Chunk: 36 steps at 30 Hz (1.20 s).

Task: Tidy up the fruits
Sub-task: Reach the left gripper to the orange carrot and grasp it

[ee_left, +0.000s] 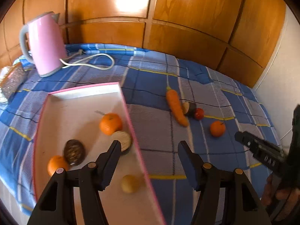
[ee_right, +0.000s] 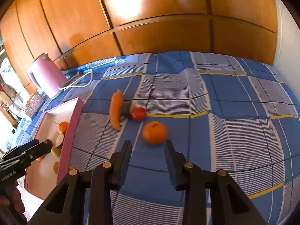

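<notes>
Partly hidden cut fruit (ee_right: 127, 109) behind carrot (ee_right: 115, 110)

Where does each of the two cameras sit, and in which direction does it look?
Left wrist: on the left gripper, looking down over the pink-edged tray of fruit; its open jaws show, with the right gripper beside.
Right wrist: on the right gripper, looking down at the orange on the checked cloth; its jaws are open, and the left gripper shows.
Shared: tray, carrot, tomato, orange, pink kettle.
</notes>
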Each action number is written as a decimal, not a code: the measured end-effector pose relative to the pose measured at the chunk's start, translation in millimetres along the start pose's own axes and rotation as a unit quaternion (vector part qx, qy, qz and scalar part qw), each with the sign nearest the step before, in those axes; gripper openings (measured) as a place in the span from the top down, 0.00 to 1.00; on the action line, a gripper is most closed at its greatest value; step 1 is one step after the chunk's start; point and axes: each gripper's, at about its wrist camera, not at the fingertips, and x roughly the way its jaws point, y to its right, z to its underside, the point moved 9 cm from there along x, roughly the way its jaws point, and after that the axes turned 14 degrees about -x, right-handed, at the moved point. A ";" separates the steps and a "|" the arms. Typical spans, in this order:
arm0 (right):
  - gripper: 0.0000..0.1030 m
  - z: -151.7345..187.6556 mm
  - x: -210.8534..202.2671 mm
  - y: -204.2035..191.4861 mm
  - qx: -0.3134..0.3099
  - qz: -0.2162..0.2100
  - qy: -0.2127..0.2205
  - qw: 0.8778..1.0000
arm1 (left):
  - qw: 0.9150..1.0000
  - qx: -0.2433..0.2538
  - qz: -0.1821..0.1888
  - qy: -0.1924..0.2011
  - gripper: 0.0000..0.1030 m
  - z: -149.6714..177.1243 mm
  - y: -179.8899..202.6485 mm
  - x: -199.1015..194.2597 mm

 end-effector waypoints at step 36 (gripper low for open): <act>0.65 9.4 22.2 35.9 0.010 -0.003 -0.018 1.000 | 0.995 -0.021 -0.023 -0.096 0.55 -72.8 53.9 177.8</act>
